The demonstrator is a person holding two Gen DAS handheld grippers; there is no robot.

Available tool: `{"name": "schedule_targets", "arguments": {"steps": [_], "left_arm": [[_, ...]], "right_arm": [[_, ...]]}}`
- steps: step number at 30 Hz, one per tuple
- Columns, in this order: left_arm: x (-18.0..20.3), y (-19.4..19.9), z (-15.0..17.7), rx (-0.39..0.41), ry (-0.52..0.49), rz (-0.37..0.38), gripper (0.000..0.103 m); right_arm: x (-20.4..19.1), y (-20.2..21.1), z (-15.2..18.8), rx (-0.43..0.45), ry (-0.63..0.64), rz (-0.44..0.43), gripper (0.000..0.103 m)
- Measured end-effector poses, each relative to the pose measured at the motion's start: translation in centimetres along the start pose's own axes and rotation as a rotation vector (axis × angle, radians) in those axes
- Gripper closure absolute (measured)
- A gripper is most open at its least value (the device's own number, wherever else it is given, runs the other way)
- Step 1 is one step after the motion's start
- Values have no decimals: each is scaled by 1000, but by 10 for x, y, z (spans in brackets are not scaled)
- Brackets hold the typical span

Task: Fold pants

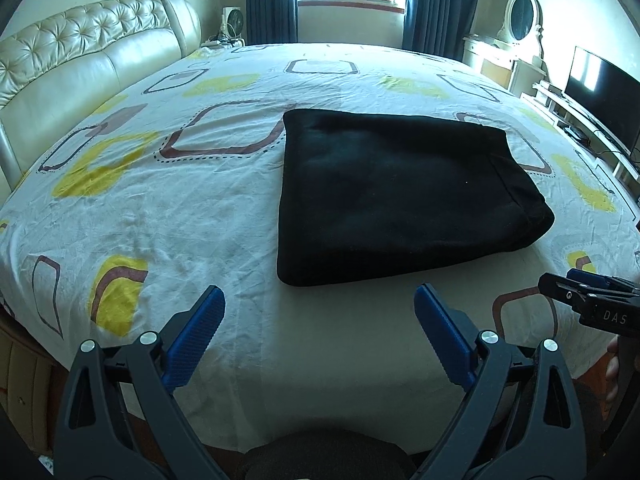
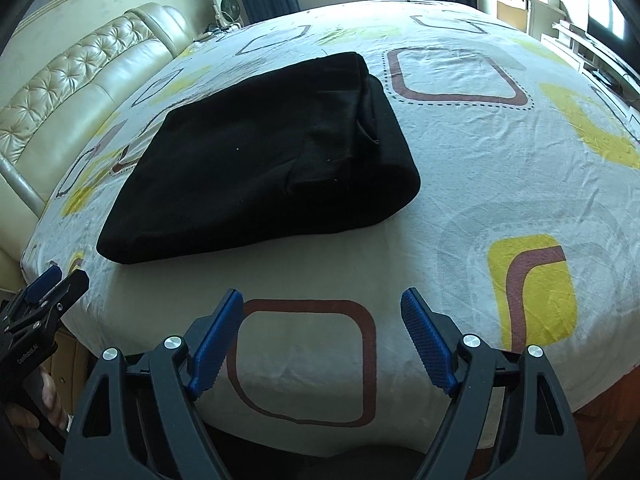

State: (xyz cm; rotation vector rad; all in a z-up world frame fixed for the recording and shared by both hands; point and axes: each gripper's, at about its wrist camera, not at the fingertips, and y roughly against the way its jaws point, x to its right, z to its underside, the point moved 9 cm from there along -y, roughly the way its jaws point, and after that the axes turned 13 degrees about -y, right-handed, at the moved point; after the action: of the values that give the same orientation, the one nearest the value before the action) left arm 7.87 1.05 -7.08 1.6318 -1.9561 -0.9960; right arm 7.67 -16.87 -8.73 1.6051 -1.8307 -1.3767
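Black pants (image 1: 396,192) lie folded into a thick rectangle on the patterned bed sheet (image 1: 200,216); the right wrist view shows the same pants (image 2: 264,160) with the stacked layers at the right end. My left gripper (image 1: 320,300) hangs open over bare sheet just short of the pants' near edge, nothing between its blue pads. My right gripper (image 2: 322,300) is also open and empty, above the sheet (image 2: 460,208) near the bed's front edge. Each gripper shows at the side of the other's view: the right one (image 1: 576,292), the left one (image 2: 52,284).
A padded cream headboard (image 1: 80,60) runs along the left. Behind the bed are a window with dark curtains (image 1: 272,0) and a small fan (image 1: 232,24). A dresser with an oval mirror (image 1: 522,16) and a TV (image 1: 604,92) on a low shelf stand at the right.
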Motion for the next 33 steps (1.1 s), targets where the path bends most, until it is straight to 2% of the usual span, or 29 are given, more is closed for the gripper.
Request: {"name": "schedule_targets", "arguments": {"steps": [4, 11, 33], "left_arm": [[-5, -4, 1, -15, 43, 1, 7], [-4, 3, -4, 14, 23, -25, 7], [-3, 5, -5, 8, 20, -42, 7]], "right_arm": [[-5, -2, 2, 1, 17, 5, 23], [-3, -3, 4, -3, 19, 14, 23], [-5, -8, 10, -27, 18, 16, 23]]}}
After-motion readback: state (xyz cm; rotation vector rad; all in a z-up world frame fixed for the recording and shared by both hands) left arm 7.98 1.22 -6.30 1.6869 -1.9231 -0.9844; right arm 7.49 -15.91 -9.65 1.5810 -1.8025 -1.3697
